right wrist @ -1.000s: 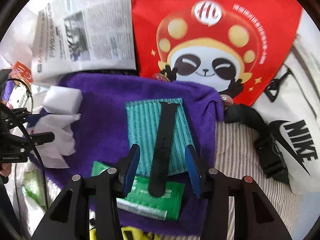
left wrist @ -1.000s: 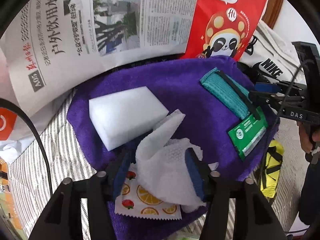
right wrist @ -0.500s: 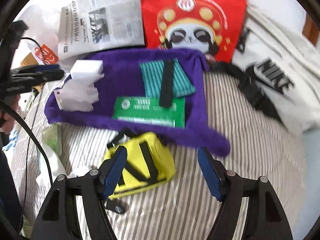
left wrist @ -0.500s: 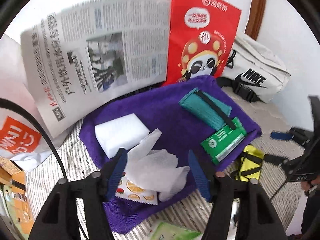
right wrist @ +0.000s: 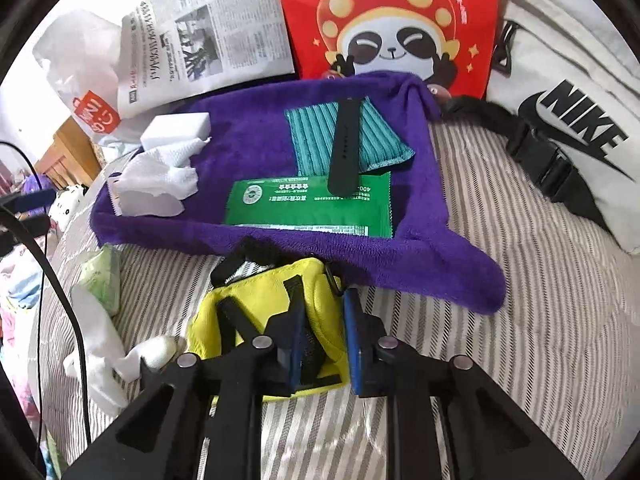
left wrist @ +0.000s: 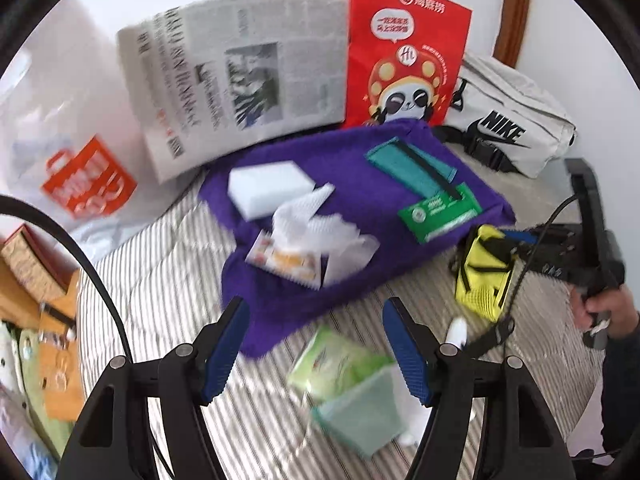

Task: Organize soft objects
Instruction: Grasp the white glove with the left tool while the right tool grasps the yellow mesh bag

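The right gripper (right wrist: 320, 340) has just been closing and now pinches the small yellow fabric pouch with black straps (right wrist: 260, 312), lying on the striped bedding just in front of the purple fleece towel (right wrist: 248, 148). The left gripper (left wrist: 316, 344) hangs open, holding nothing, farther away.
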`<state>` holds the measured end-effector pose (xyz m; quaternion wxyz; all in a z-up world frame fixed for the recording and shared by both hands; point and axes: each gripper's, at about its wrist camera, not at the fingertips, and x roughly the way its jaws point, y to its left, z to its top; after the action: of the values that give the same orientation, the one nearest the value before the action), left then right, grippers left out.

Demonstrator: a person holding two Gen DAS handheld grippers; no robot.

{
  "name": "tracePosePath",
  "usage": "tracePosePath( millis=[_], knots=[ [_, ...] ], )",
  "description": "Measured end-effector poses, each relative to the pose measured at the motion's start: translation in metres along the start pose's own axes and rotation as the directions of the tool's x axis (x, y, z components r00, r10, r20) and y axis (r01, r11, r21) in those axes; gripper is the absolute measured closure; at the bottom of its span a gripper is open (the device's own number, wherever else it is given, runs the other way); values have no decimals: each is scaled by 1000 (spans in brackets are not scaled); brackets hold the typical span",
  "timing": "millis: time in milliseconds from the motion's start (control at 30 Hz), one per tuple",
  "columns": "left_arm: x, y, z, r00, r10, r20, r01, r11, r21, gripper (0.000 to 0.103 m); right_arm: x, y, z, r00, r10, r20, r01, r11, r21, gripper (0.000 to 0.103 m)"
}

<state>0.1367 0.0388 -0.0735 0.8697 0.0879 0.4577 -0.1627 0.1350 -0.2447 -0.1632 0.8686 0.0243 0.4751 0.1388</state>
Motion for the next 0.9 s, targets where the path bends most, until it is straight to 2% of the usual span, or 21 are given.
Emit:
tracePosePath(
  millis=[233, 367, 433, 500, 700, 900],
  knots=[
    [-1, 3, -40, 999, 17, -29, -18, 998, -60, 36, -39, -16, -25, 998, -54, 36, 51, 996, 75, 88],
    [2, -4, -63, 998, -47, -48, 41, 993, -114, 36, -49, -26, -40, 997, -71, 27, 68, 991, 119, 90],
    [2, -17, -71, 994, -105, -42, 100, 989, -110, 33, -47, -28, -46, 997, -68, 22, 64, 989, 134, 91],
    [5, -33, -77, 991, -126, -40, 122, 989, -83, 30, -44, -30, -50, 998, -60, 17, 57, 987, 153, 91],
    [31, -64, -87, 992, -79, -97, 75, 996, -40, 27, -41, -27, -49, 997, -77, 12, 74, 986, 148, 91],
    [37, -76, -97, 998, 38, -48, -38, 999, 11, 26, -30, -26, -49, 996, -85, 5, 83, 987, 139, 81]
  ],
)
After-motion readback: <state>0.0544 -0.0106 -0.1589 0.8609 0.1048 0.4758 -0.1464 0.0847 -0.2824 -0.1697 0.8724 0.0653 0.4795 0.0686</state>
